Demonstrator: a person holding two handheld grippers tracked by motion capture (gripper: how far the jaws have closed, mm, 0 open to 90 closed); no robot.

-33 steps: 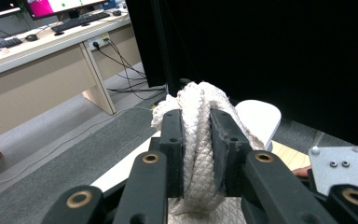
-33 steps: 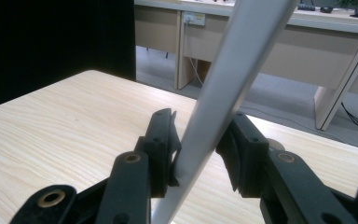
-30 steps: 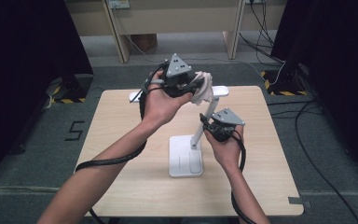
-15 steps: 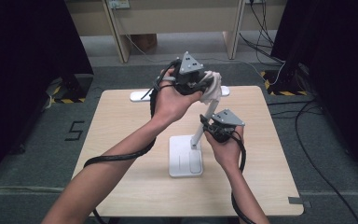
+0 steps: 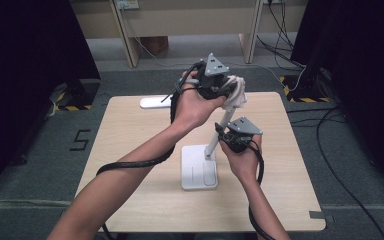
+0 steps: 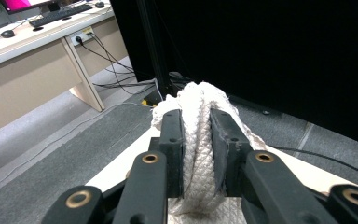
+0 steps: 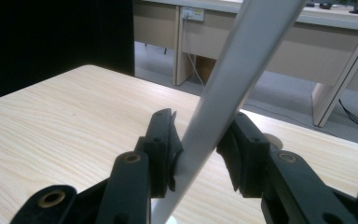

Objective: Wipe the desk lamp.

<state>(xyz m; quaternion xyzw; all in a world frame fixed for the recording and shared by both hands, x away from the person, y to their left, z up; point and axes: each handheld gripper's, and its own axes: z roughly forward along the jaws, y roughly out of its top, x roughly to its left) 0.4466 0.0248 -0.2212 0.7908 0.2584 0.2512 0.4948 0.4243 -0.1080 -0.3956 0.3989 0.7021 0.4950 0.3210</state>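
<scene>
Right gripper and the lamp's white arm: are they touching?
Touching. In the right gripper view the white arm runs between the right gripper's jaws, and both pads press against its sides.

Left gripper [image 5: 219, 90] and its hand are covering most of the white cloth [image 5: 236, 92] in the high view, along with the top of the lamp arm [image 5: 220, 130] behind it. The lamp head [image 5: 152, 102] is sticking out left, its far end hidden behind the forearm. In the right gripper view the lamp arm [image 7: 233, 79] is running off the top and bottom edges. In the left gripper view the cloth [image 6: 196, 140] is cut off at the bottom edge.
</scene>
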